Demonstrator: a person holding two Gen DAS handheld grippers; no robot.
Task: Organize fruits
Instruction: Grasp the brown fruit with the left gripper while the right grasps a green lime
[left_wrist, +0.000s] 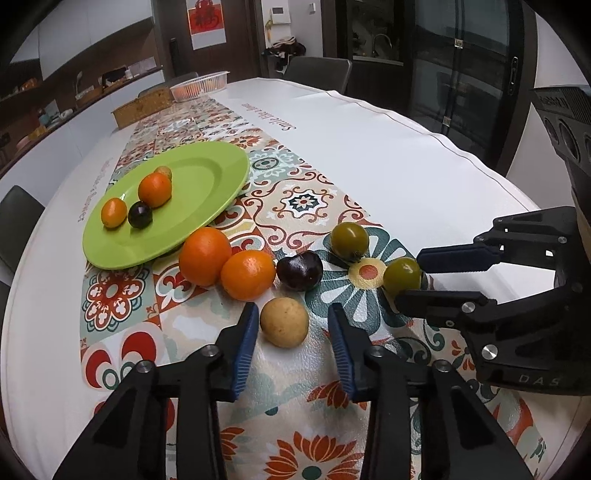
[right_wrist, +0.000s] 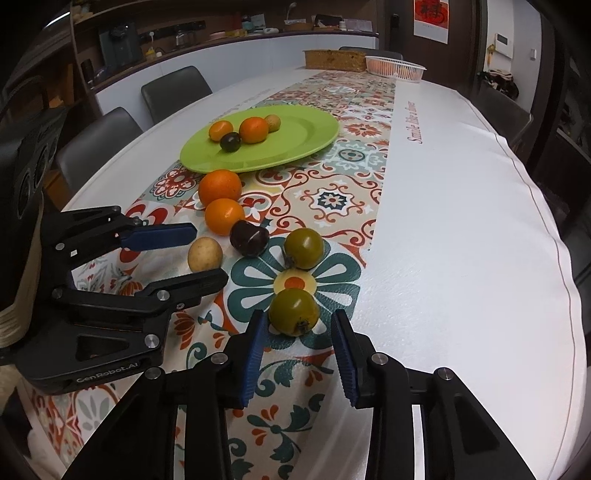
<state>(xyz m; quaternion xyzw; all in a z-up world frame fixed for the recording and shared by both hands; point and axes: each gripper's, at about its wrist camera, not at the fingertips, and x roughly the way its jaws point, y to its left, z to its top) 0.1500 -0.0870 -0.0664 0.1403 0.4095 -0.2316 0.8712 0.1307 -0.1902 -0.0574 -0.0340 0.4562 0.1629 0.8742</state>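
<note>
The green plate (left_wrist: 207, 177) looks like glossy smooth plastic; the tablecloth (left_wrist: 388, 155) is matt, finely pebbled vinyl; the green tomato (right_wrist: 293, 311) is shiny-skinned; the tan fruit (left_wrist: 283, 322) dull; the gripper pads (right_wrist: 254, 354) ribbed blue rubber.

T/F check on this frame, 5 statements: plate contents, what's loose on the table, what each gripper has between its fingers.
1. The green plate holds four fruits. True.
2. The left gripper has the yellowish-tan fruit between its fingers. True; small gaps show on both sides, so no firm grip is visible.
3. The right gripper brackets an orange. False: it brackets the near green tomato.
4. Both green tomatoes are on the plate. False: the far green tomato and the near one lie on the tablecloth.
5. The dark plum on the cloth lies beside the smaller loose orange. True.
</note>
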